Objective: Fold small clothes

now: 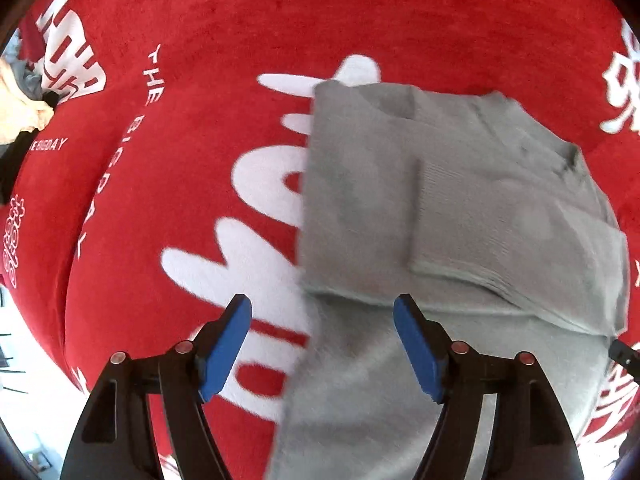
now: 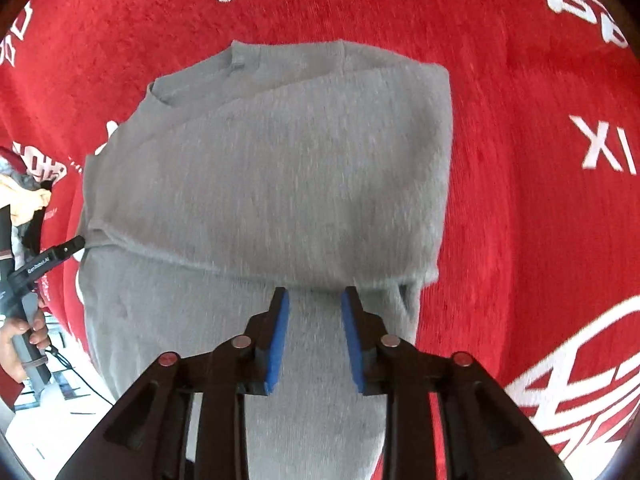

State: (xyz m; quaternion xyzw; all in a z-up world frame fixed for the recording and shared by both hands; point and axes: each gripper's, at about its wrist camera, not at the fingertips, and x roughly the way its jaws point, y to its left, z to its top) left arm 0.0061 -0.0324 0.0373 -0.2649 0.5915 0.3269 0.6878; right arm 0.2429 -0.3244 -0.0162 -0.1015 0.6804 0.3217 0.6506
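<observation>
A grey knit garment (image 1: 440, 200) lies on the red cloth (image 1: 240, 20), its upper part folded down over the lower part so a fold edge runs across. My left gripper (image 1: 322, 308) hovers above the garment's left edge, open, blue pads wide apart with nothing between them. In the right wrist view the same garment (image 2: 280, 168) fills the middle. My right gripper (image 2: 314, 296) stands just below the fold edge over the lower grey part, jaws apart and gripping nothing. A hand (image 2: 20, 340) holds the left tool at the garment's left side.
The red cloth (image 2: 520, 160) carries large white lettering and covers the whole surface. A pile of other clothes (image 1: 20, 100), cream, grey and black, lies at the far left edge, also visible as the pile (image 2: 24, 196) in the right wrist view.
</observation>
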